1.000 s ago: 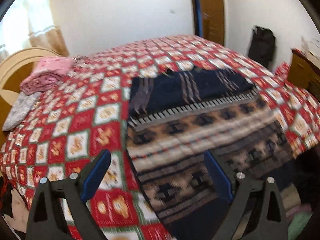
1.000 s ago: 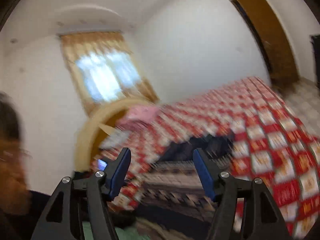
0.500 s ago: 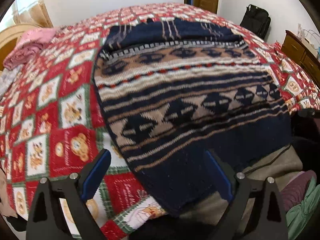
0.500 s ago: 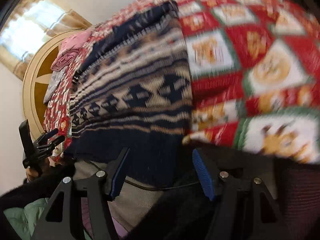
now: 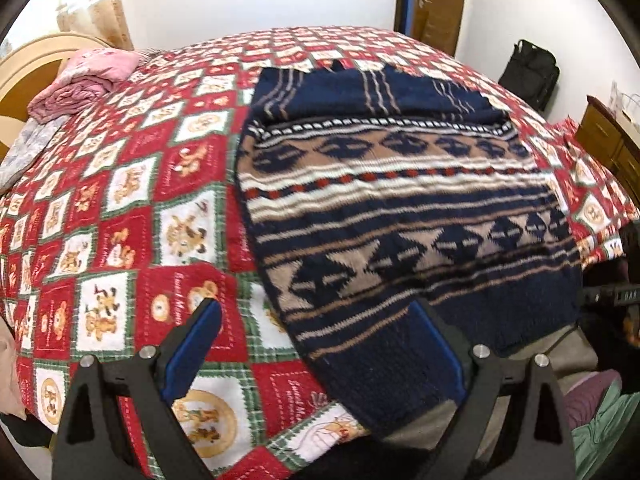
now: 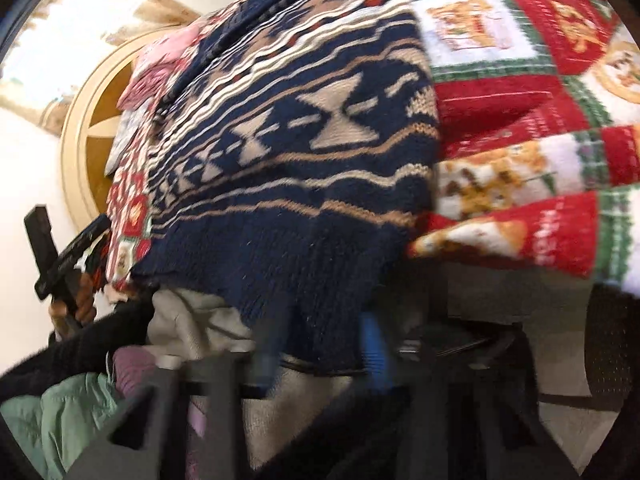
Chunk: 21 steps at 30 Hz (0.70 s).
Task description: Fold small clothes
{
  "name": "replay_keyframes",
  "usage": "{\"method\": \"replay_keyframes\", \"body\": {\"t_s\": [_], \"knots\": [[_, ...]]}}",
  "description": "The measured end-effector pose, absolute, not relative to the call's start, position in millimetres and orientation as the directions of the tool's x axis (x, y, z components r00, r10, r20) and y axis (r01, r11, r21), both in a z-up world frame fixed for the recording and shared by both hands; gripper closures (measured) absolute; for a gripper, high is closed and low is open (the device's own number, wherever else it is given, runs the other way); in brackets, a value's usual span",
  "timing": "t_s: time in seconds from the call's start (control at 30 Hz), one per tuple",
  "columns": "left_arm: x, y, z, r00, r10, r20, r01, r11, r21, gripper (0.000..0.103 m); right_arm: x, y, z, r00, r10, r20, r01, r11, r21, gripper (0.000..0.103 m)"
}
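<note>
Leftmost in the left wrist view, a rumpled pink cloth bundle (image 5: 86,80) lies near the curved tan wooden headboard (image 5: 28,56) of the bed. Next, the red, white and green checked bedspread with bear pictures (image 5: 120,208) covers the whole bed. Low in that view, the left gripper (image 5: 316,344) hangs over the near edge of the bed with its blue-padded jaws wide apart and nothing between them; its right finger is over the sweater's hem. Further right, the navy, tan and white patterned knit sweater (image 5: 400,216) lies spread flat on the bedspread, its plain navy hem hanging over the near edge of the bed. Beyond it stand a black bag (image 5: 528,72) against the white wall and a brown wooden dresser (image 5: 608,148).

From the right wrist view, which is blurred, the right gripper (image 6: 320,352) is at the hanging hem of the sweater (image 6: 304,152), its jaws closing with the navy hem between the blue pads.
</note>
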State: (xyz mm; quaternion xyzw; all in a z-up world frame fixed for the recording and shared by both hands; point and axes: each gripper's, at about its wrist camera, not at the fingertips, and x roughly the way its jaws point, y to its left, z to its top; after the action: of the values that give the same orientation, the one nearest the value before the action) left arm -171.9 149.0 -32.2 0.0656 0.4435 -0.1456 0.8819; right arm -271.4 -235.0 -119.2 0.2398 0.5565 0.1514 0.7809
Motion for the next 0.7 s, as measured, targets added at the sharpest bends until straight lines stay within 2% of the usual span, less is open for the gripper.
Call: {"method": "replay_keyframes", "body": {"t_s": [0.13,0.2,0.37,0.53,0.6,0.7], "knots": [[-167.3,156.8,-26.2,0.577,-0.198,-0.792,0.294,0.956,-0.024,0.007,-272.1,-226.3,-104.3,0.355,0.548,-0.758,-0.036,0.818,0.574,0.093],[-165.8,160.2,-22.4,0.589,-0.194,-0.785,0.287,0.958,-0.022,0.007,-270.4,-224.7,-86.7,0.378,0.601,-0.705,-0.076,0.779,0.623,0.093],[-160.1,172.2,-11.0,0.622,-0.19,-0.759,0.258,0.966,-0.031,0.007,-243.6,-228.9,-32.9,0.47,0.71,-0.525,-0.144,0.648,0.748,0.094],[-159.2,177.9,-9.2,0.64,-0.181,-0.747,0.255,0.967,-0.015,0.007,-186.5,-244.2,7.4,0.602,0.714,-0.358,-0.146,0.539,0.83,0.097],[-159.4,179.3,-10.1,0.649,-0.169,-0.742,0.262,0.965,0.01,0.007,-164.4,-250.7,11.1,0.641,0.685,-0.347,-0.121,0.537,0.835,0.097],[-160.2,181.5,-12.2,0.652,-0.166,-0.739,0.283,0.959,0.034,0.007,-127.1,-259.3,-1.2,0.674,0.629,-0.387,-0.034,0.55,0.834,0.097]]}}
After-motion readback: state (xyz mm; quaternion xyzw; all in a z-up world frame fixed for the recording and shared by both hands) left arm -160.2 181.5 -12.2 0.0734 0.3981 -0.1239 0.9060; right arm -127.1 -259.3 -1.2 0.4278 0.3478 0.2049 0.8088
